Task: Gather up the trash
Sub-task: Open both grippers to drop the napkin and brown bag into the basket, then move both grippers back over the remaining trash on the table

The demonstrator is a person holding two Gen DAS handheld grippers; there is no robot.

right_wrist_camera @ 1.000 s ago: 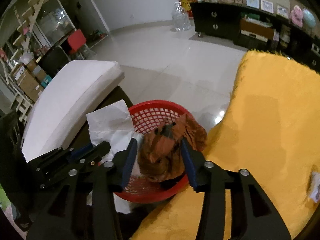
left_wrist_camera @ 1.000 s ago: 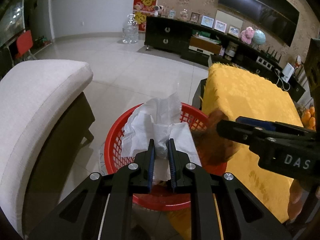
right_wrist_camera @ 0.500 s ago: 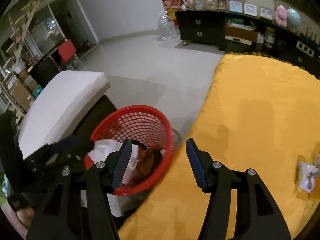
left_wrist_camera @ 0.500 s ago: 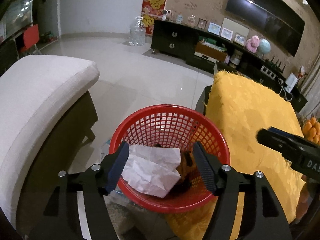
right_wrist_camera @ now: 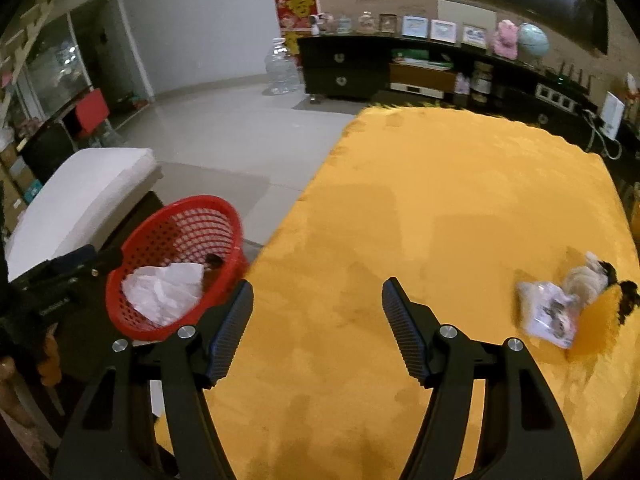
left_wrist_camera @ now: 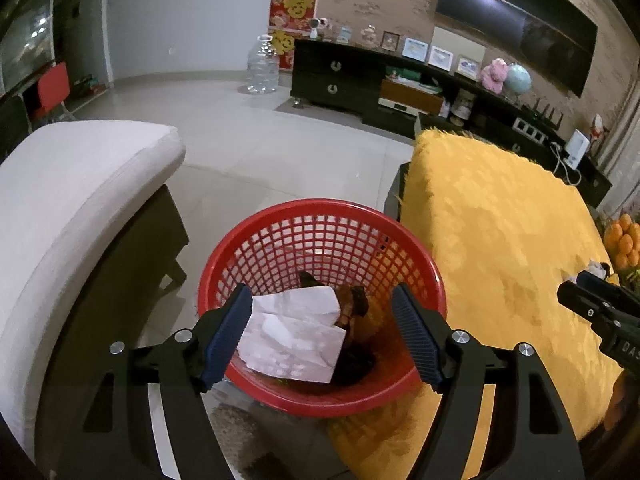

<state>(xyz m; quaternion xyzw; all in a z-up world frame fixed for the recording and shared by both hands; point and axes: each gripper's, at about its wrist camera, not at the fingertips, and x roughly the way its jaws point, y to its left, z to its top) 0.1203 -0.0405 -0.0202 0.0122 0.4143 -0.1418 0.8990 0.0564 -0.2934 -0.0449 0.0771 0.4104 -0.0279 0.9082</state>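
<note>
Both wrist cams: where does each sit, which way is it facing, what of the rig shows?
Left wrist: on the left gripper, angled down into the red basket with white paper; open fingers, right gripper at the edge.
Right wrist: on the right gripper, over the yellow cloth, wrappers at right; open fingers.
Shared: basket, paper, cloth.

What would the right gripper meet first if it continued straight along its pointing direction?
Probably the bare yellow tablecloth: the right gripper points down at it, jaws open and empty. The wrapper lies off to the side.

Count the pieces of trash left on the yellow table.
2: a clear wrapper and a crumpled scrap just beyond it, both near the table's right edge. More may lie out of frame.
</note>
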